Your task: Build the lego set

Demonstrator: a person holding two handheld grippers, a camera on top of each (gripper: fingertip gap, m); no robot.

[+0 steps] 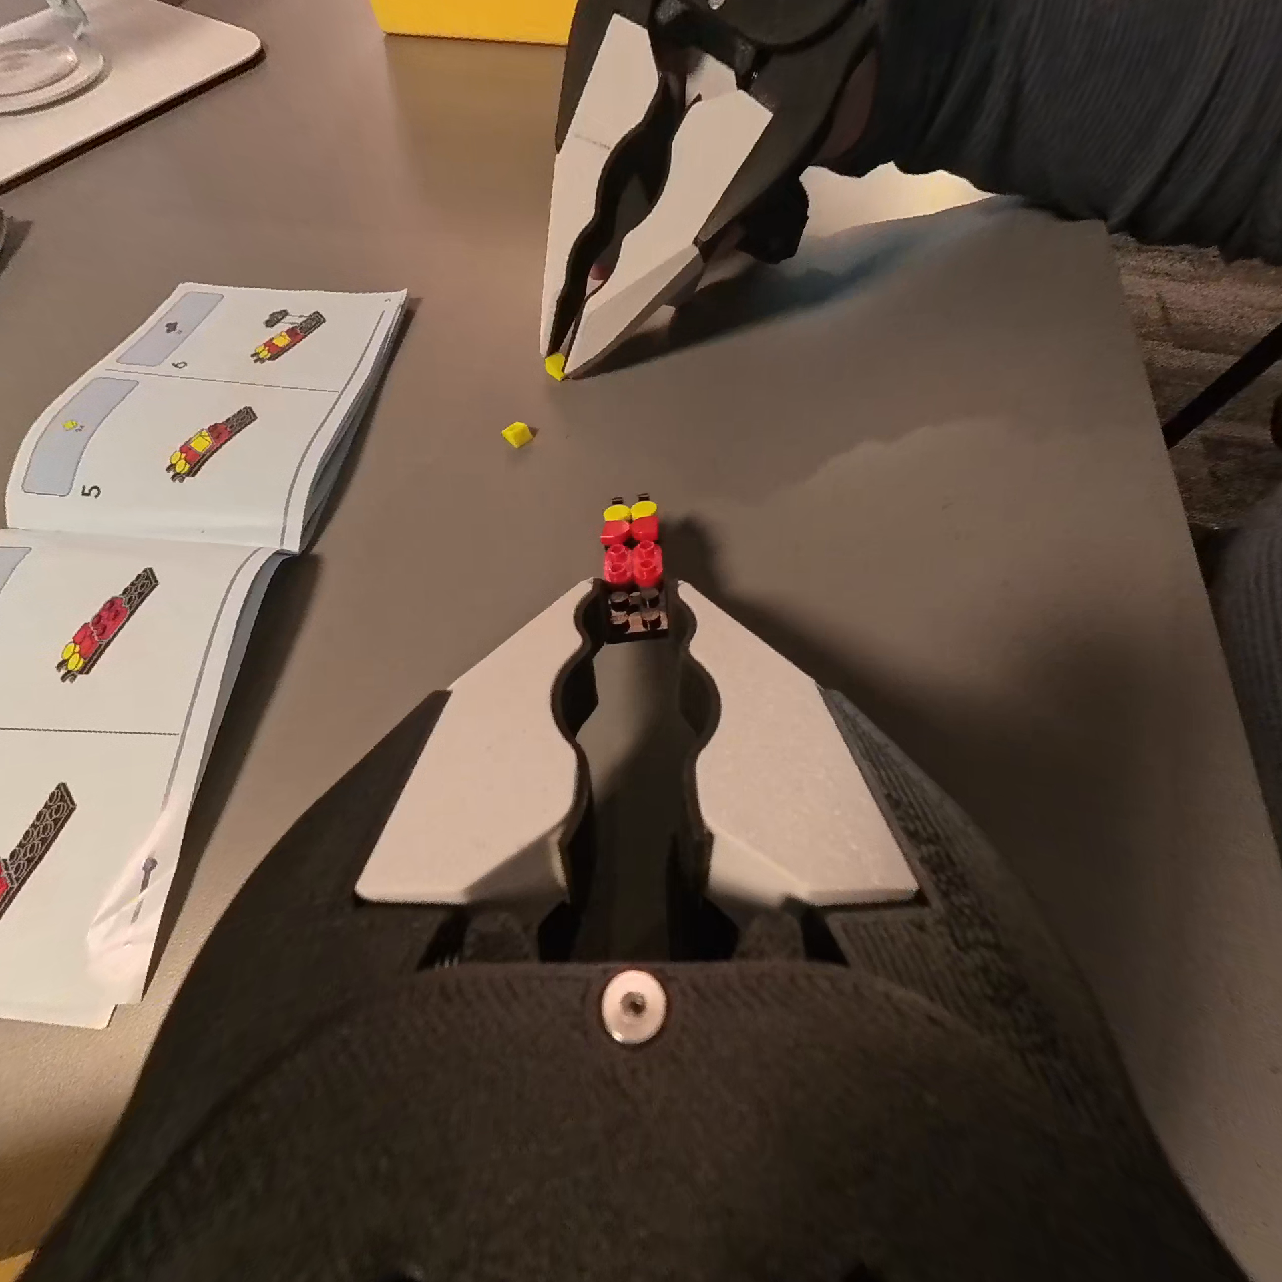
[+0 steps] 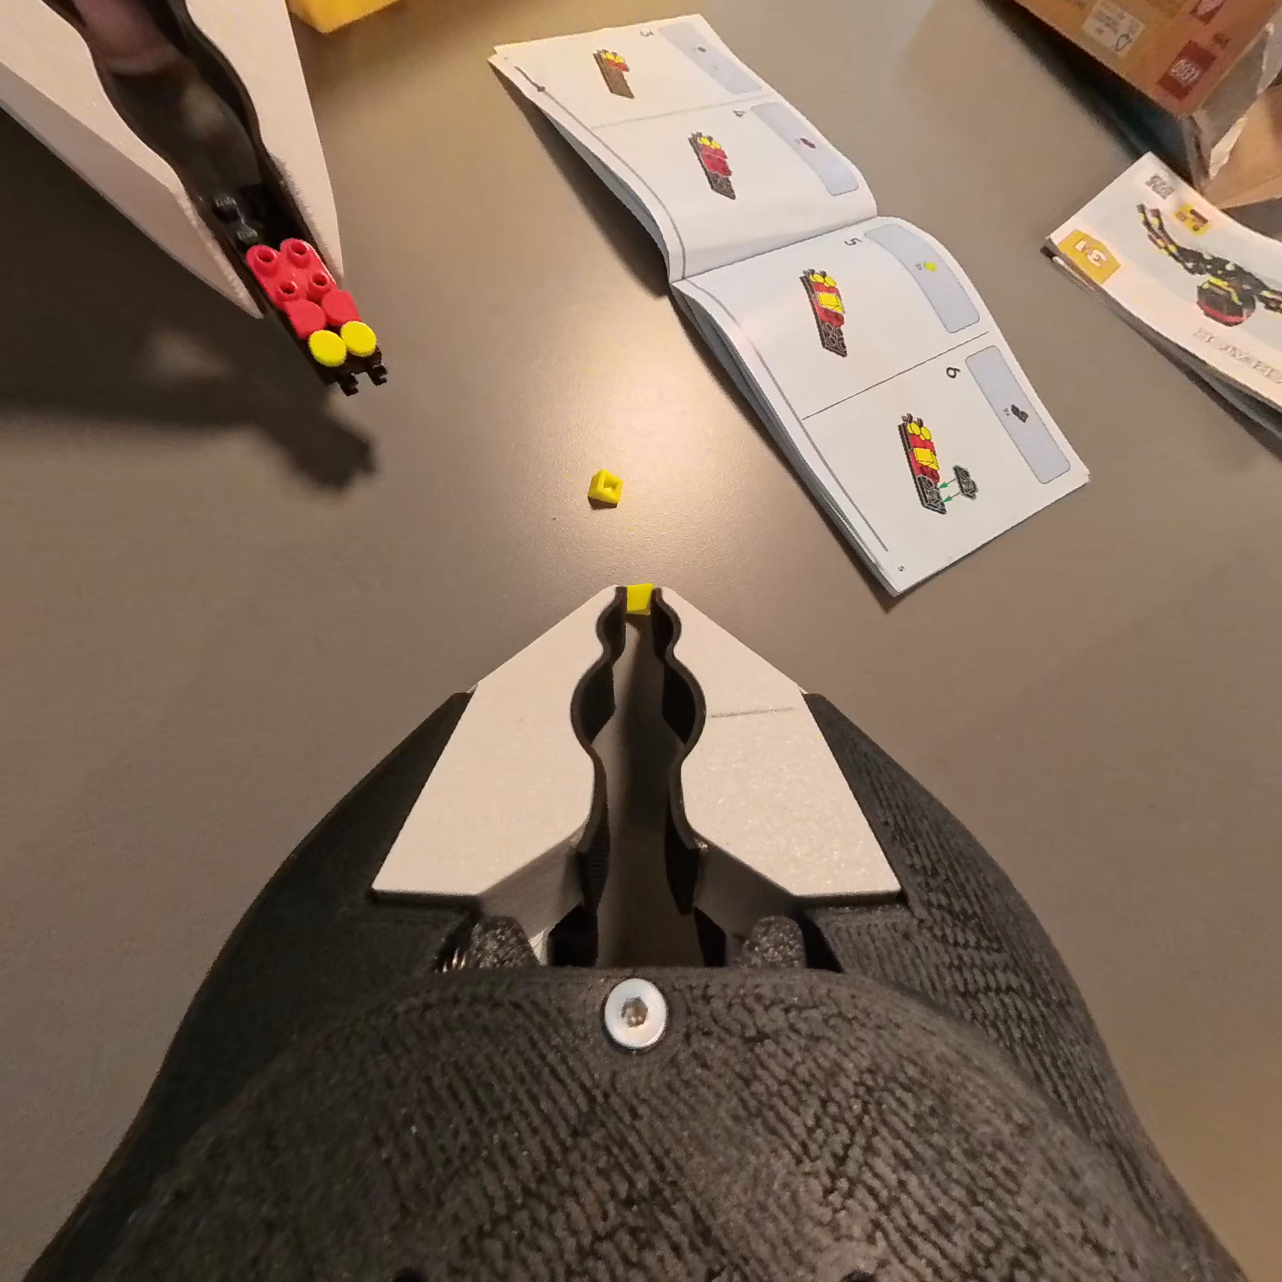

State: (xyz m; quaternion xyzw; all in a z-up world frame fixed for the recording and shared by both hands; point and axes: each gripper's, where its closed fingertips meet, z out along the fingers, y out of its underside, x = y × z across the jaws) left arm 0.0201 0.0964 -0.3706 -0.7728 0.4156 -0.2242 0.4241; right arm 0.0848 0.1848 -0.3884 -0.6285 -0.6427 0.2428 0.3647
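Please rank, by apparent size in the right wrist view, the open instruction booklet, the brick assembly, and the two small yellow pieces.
1. Open instruction booklet
2. Brick assembly
3. Loose yellow piece and held yellow piece: alike, so unranked.

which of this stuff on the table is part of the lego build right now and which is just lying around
In the job:
- black plate assembly with red and yellow pieces, in the left hand-held gripper
- small yellow piece in the right hand-held gripper
- loose yellow piece
- open instruction booklet

Lying about:
- second booklet
- cardboard box
- glass on a mat
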